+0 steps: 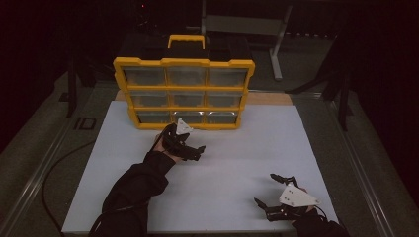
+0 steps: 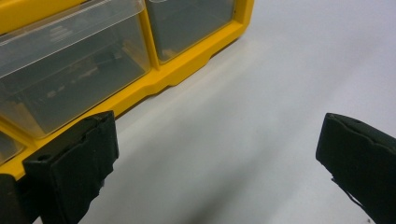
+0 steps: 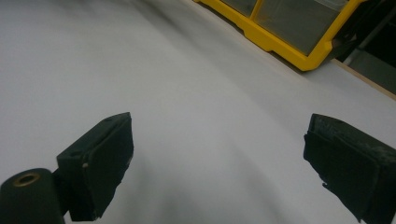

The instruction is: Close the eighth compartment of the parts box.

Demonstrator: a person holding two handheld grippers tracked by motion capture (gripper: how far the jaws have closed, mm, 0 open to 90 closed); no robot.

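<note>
A yellow organiser cabinet with three rows of clear drawers stands upright at the far side of the white board. My left gripper hovers just in front of its bottom row, open and holding nothing. In the left gripper view the jaws stand wide apart over bare board, with a clear bottom drawer and the yellow frame close at the upper left. My right gripper is near the board's front right, open and empty. The right gripper view has the cabinet's corner far off.
A black case with a yellow handle sits behind the cabinet. A grey metal frame stands at the back right. A dark cable curves along the left of the board. The table's metal rails run down both sides.
</note>
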